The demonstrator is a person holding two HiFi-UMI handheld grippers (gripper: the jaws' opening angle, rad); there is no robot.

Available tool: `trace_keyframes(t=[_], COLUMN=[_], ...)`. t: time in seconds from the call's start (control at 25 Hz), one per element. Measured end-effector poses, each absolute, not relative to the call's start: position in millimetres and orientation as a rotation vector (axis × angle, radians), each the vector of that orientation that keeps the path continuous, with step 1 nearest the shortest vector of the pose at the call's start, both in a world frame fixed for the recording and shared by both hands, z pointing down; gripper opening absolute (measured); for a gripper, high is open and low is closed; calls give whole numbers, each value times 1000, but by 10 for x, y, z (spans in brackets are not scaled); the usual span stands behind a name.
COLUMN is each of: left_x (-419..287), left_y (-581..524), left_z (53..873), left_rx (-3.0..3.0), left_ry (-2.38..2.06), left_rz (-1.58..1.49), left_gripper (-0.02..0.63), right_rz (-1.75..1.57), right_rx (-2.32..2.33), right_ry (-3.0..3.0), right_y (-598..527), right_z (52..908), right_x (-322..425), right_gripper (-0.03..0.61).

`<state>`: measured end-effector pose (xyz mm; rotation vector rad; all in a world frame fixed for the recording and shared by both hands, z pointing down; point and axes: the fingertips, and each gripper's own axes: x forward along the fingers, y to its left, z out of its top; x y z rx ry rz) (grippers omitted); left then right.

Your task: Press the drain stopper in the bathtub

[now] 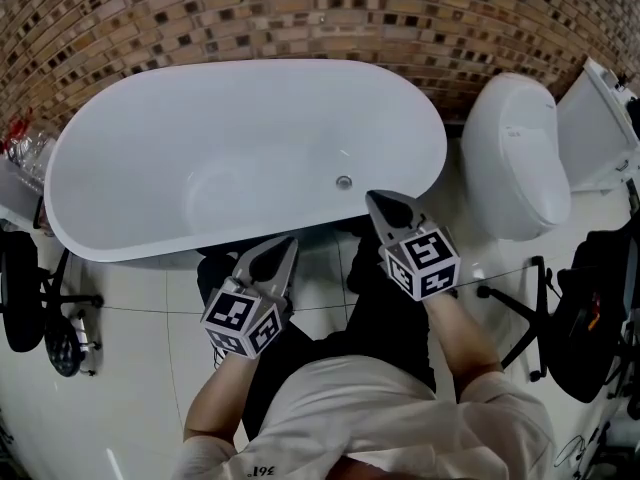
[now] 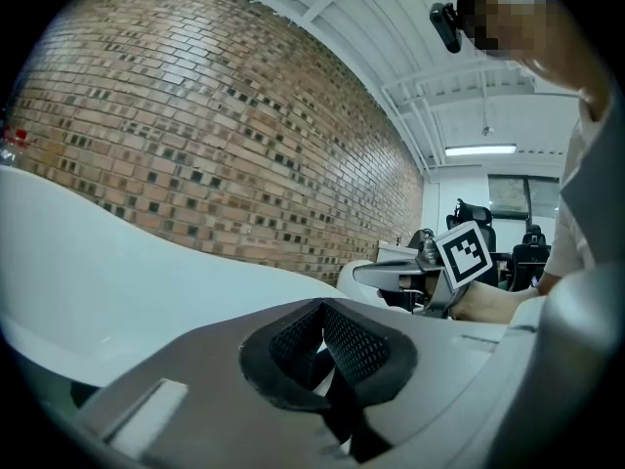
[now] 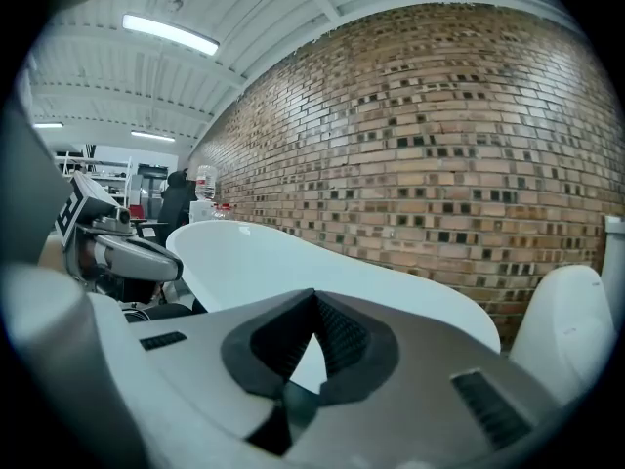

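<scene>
Bathtub (image 1: 150, 138): white oval, brick wall (image 1: 300, 18) at 12 o'clock, white toilet (image 1: 515, 158) at 3 o'clock.
Drain stopper (image 1: 344, 181): small round metal disc on tub floor, toward the 3 o'clock end.
Right gripper (image 1: 375, 200): fingers closed tip to tip, holding nothing; tip over near rim, near stopper at its 5 o'clock, not touching.
Left gripper (image 1: 288, 244): fingers pressed together, empty; outside tub, at stopper's 7 o'clock, well apart.

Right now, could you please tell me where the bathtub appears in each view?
Head view: bathtub fills the upper centre.
Left gripper view: bathtub sweeps across the left.
Right gripper view: bathtub spans the centre.
Shared landmark: the brick wall behind it.
</scene>
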<state>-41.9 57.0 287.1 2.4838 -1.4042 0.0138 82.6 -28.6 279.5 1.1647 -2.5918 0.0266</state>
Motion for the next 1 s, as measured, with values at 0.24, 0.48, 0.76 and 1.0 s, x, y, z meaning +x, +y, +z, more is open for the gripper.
trace_keyframes(t=[0.24, 0.48, 0.76, 1.0], left_x=[-361, -256, -194, -230], left_y=[604, 608, 641, 653], left_z=[2829, 2814, 2862, 2847], left_rx=[2518, 2518, 2490, 2479], left_ry=[-1404, -1387, -1366, -1375], left_rz=[3, -44, -64, -78], left_gripper=[9, 9, 9, 9], right_rz=[-7, -25, -32, -25], right_rx=[1120, 1069, 1036, 1043], right_ry=[-2598, -2587, -2582, -2573], right_y=[-221, -192, -158, -157], right_z=[2843, 2913, 2969, 2989], right_x=[774, 722, 699, 727], right_gripper=[15, 15, 15, 15])
